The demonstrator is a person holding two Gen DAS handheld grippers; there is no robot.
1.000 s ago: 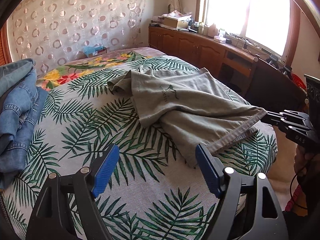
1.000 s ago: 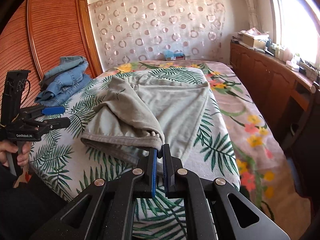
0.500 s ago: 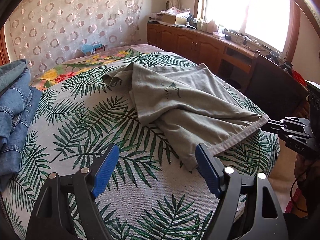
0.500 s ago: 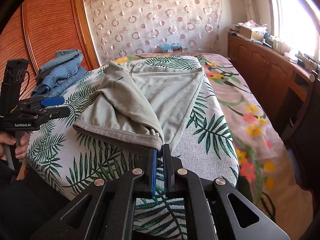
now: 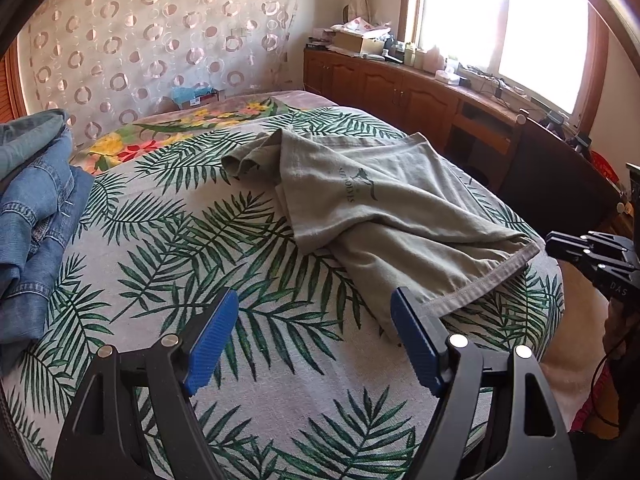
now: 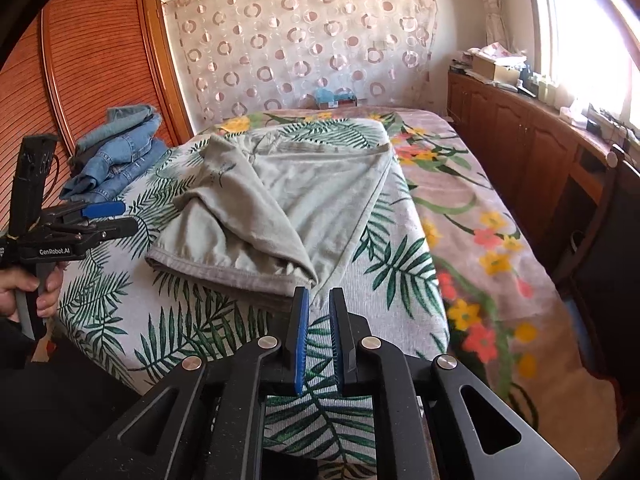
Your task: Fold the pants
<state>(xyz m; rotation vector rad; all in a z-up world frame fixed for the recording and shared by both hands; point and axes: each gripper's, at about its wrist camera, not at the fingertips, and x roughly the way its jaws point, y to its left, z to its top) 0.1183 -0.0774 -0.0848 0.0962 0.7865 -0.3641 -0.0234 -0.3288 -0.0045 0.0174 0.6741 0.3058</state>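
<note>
1. Left wrist view: the left hand-held gripper point(image 5: 312, 326) hovers released over the bed point(image 5: 256, 396); the pants point(image 5: 384, 216) lie ahead and rightward, hem nearest its right finger.
2. Right wrist view: the right hand-held gripper point(image 6: 318, 304), slightly parted and grasping nothing, sits just beside the pants point(image 6: 276, 208) hem corner, long axis running away.

The left gripper point(image 5: 312, 336) hovers with jaws spread wide; the right gripper point(image 6: 319, 300) has jaws slightly parted, gripping nothing.

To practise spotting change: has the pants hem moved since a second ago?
Yes. The pants hem dropped from the right gripper onto the leaf-print bedspread, near its front edge; jaws now apart.
</note>
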